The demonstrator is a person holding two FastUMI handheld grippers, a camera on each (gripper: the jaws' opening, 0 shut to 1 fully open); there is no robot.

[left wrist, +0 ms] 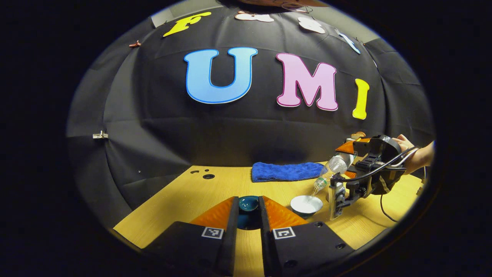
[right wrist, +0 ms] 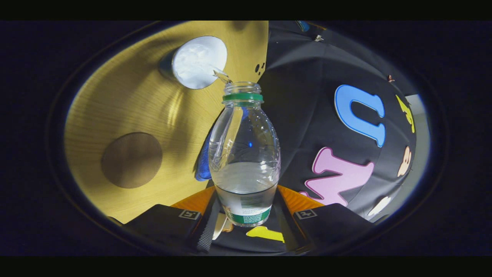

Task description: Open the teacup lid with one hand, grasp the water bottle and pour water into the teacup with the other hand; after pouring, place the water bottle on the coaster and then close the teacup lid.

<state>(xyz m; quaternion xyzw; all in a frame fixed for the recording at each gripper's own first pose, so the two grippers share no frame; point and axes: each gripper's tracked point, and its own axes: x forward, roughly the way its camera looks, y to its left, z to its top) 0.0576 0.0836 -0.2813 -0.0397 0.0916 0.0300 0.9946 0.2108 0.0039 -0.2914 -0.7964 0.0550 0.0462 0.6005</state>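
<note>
- Left hand-held gripper (left wrist: 248, 215): seen in the left gripper view from behind its two black-and-orange fingers (left wrist: 230, 215), which are drawn in on a dark teal teacup lid (left wrist: 248, 204) held between them, one finger pressing each side. The lid is raised above the tabletop (left wrist: 184, 200).
- Right hand-held gripper (right wrist: 246, 215): its fingers are clamped on the lower, labelled part of the water bottle (right wrist: 245, 154), one on each side. In the left gripper view the same hand-held gripper appears farther off at right, held by a person's hand (left wrist: 407, 150) with a black cable trailing from it.
- Water bottle: clear plastic with a green neck ring, uncapped, partly filled. It is tilted mouth-downward toward the teacup (left wrist: 306, 204), and a thin stream of water runs from the mouth into the cup in both views.
- Teacup: a white-lined bowl standing open on the tabletop, just below the bottle's mouth and to the right of the lifted lid in the left gripper view. In the right gripper view it lies beyond the bottle neck, its interior white (right wrist: 198, 61).
- Coaster (right wrist: 132, 160): a round brown disc lying flat on the yellow wooden tabletop, well apart from the teacup, with nothing on it.
- Blue towel (left wrist: 286, 171): folded, lying at the far edge of the tabletop against the black cloth wall, behind the teacup.
</note>
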